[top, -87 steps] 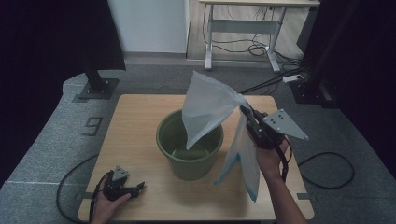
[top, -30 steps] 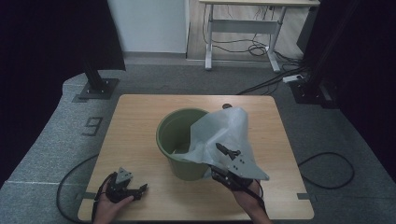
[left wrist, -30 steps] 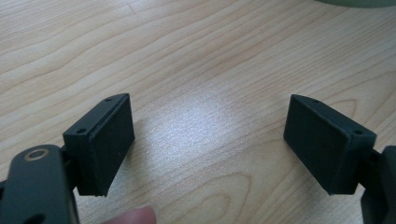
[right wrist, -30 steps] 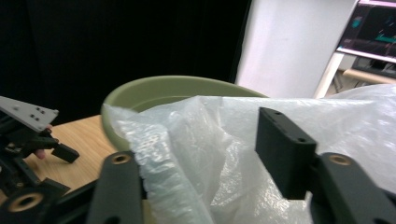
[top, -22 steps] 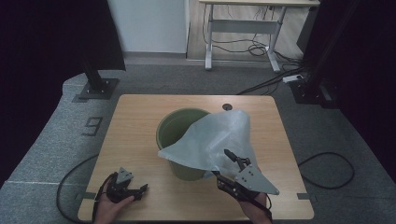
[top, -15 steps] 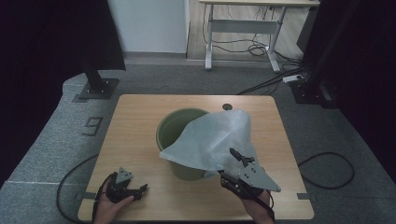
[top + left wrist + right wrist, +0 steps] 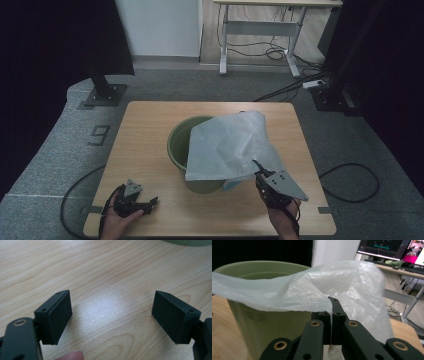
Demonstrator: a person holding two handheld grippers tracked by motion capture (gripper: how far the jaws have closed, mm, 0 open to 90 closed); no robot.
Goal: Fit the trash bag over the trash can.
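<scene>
Jaws on the right gripper (image 7: 331, 315) have just been closing and are now pressed together on a fold of the white plastic bag (image 7: 232, 147); a thin edge of film is seen pinched between them in the right gripper view. Compared w/ a second ago, the gripper has been drawn back toward the near table edge, and the bag has been pulled wider: it is now spread over the right half of the green bucket (image 7: 195, 150), just ahead of the claw, where it hung more bunched before. Judged from that, the bag is being stretched over the rim so it can be fitted as a liner; the grip looks re-taken at a new spot, so opening the mouth of the bag is prob. next.

Left gripper (image 7: 111, 315) is seen spread wide, nothing between the pads, only bare wooden table (image 7: 105, 272) ahead of it; it is held low near the front-left corner, well apart from the bucket.

Hard to make out: whether the bag's mouth is open, and which edge is pinched. The bucket's inside beyond the claw is covered by film. A small white scrap below the jaws can't be identified.
</scene>
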